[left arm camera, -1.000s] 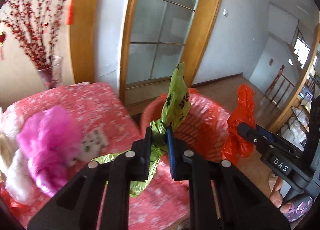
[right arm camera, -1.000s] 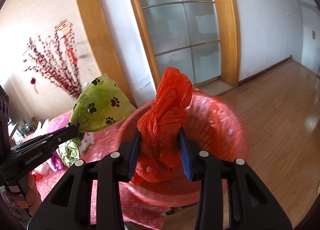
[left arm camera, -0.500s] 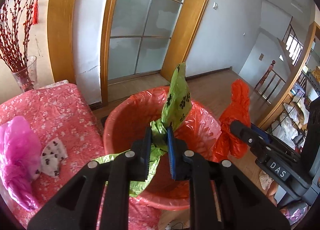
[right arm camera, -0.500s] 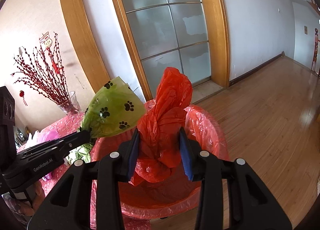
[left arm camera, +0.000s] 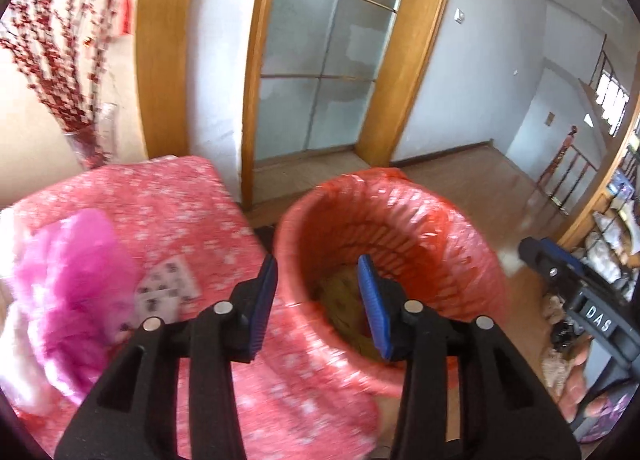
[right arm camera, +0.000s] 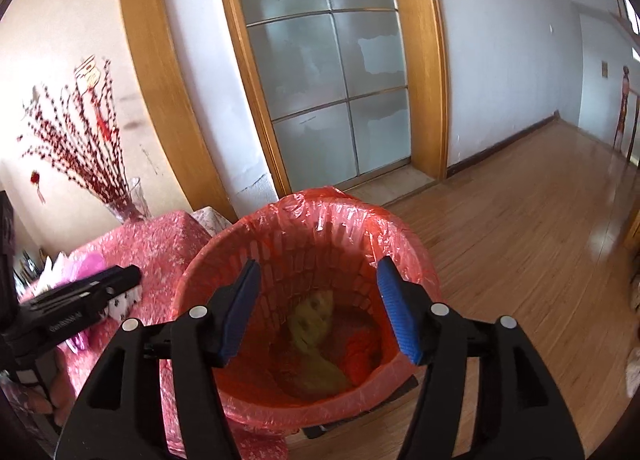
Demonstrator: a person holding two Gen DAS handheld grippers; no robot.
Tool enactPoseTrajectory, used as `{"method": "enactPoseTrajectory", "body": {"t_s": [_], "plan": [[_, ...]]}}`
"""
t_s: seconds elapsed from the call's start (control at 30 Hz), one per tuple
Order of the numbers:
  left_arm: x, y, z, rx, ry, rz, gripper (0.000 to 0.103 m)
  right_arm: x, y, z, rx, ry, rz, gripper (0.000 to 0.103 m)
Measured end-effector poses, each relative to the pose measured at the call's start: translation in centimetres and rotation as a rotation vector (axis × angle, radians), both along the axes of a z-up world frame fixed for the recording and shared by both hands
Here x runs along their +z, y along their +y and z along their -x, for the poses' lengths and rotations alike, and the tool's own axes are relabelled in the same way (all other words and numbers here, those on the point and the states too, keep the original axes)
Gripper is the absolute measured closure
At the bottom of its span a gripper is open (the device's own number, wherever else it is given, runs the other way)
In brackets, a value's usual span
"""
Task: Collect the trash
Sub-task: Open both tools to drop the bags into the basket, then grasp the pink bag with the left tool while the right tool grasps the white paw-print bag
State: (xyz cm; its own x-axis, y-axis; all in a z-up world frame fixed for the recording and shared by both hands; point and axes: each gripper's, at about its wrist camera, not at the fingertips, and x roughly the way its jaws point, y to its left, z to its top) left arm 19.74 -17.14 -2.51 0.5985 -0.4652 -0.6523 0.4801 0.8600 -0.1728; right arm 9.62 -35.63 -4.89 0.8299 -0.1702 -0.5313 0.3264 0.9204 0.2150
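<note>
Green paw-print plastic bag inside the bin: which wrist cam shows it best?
Right wrist. It looks down into the red-lined bin, showing the green paw-print plastic bag on the bottom. Left wrist catches only a blurred greenish patch, partly behind the left gripper.

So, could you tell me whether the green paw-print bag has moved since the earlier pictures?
Yes: the green bag has dropped down into the red bin, released by the left gripper.

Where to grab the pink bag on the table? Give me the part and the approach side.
Take the pink bag by its puffed upper folds, coming down from above with the open left tool, which is nearest. It lies crumpled and loose on the table, so raised folds give the fingers something to pinch. Motion blur hides any knot or handle; avoid the spotted scrap beside it.
</note>
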Motion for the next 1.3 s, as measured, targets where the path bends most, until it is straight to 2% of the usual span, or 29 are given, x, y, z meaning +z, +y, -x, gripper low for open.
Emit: {"method": "enactPoseTrajectory", "body": {"t_s": [0.27, 0.37, 0.53, 0.63, 0.87, 1.03, 1.1, 1.13, 1.23, 1.3], "plan": [[0.4, 8.8, 2.6, 0.161, -0.098, -0.051, 0.056, 1.3, 4.8, 0.2, 0.091, -0.028, 0.081, 0.042], [0.5, 12.2, 3.2, 0.231, -0.126, -0.087, 0.054, 1.3, 7.0, -0.3, 0.153, -0.03, 0.088, 0.042], [0.2, 16.3, 3.0, 0.289, -0.134, -0.104, 0.053, 0.4, 10.4, -1.5, 0.23, -0.01, 0.075, 0.042], [-0.3, 17.2, 2.4, 0.289, -0.127, -0.106, 0.053, -0.4, 11.7, -2.0, 0.259, 0.008, 0.068, 0.042], [-1.8, 16.1, 0.5, 0.263, -0.092, -0.125, 0.053, -1.5, 13.6, -2.8, 0.291, 0.038, 0.055, 0.042], [-3.1, 15.1, -1.1, 0.245, -0.063, -0.17, 0.053, -1.8, 13.7, -3.1, 0.302, 0.051, 0.046, 0.042], [-3.9, 15.2, -1.7, 0.238, -0.031, -0.169, 0.055, -2.0, 13.8, -3.2, 0.305, 0.056, 0.036, 0.042], [-4.2, 15.1, -1.8, 0.23, -0.021, -0.171, 0.061, -2.1, 13.8, -3.2, 0.307, 0.058, 0.033, 0.042], [-4.3, 15.0, -1.9, 0.21, -0.026, -0.17, 0.073, -2.3, 14.0, -3.3, 0.313, 0.063, 0.033, 0.042], [-4.0, 15.1, -1.7, 0.196, -0.031, -0.151, 0.076, -2.4, 14.2, -3.4, 0.315, 0.065, 0.032, 0.042]]}}
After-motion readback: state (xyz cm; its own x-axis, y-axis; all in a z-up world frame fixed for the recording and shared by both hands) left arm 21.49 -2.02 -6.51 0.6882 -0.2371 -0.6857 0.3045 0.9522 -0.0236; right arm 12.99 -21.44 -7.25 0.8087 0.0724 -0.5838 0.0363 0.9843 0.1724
